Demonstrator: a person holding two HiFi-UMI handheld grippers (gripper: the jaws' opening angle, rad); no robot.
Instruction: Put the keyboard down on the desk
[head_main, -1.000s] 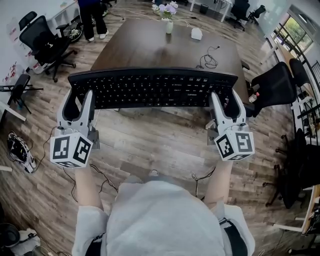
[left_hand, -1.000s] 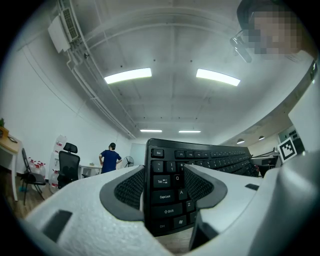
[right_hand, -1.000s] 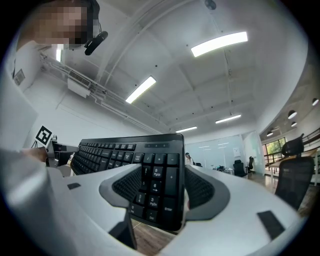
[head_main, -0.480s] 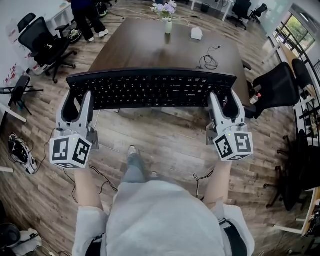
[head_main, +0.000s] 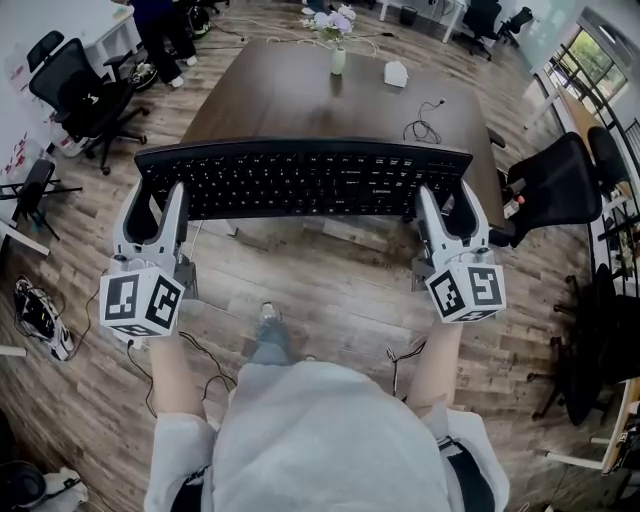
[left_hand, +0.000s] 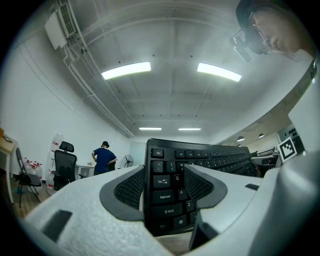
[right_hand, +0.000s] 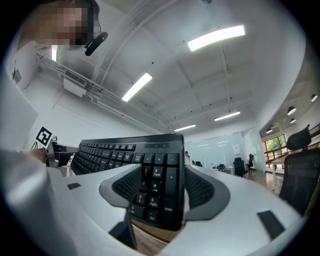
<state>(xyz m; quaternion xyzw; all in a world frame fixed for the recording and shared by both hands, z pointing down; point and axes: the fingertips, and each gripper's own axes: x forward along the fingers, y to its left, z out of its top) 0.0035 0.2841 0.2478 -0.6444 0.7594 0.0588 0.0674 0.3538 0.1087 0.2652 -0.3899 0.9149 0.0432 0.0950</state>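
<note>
Left tool (head_main: 155, 200) and right tool (head_main: 448, 205) each clamp one short end of the black full-size keyboard (head_main: 305, 178), so its long body hangs level between them with the keys facing up. In the left gripper view the left tool's ribbed pads press the end with the Tab and Caps Lock keys (left_hand: 162, 182). In the right gripper view the right tool bites the number-pad end (right_hand: 160, 192). Holding both ends probably keeps the long board from sagging or twisting, and it should let the board go down flat.

The keyboard is in the air in front of the person, across the near end of the dark wooden worktop (head_main: 300, 90), and is not yet resting on it. The middle of the worktop is bare. A vase of flowers (head_main: 338, 45), a small white object (head_main: 395, 70) and a loose cable (head_main: 422, 125) lie toward the far end and the right side, well clear of a landing spot.

The keyboard covers the worktop's near edge, so I cannot tell whether it is already over the wood or just short of it, nor how high it is. Its underside is hidden, and no cord from it shows.
</note>
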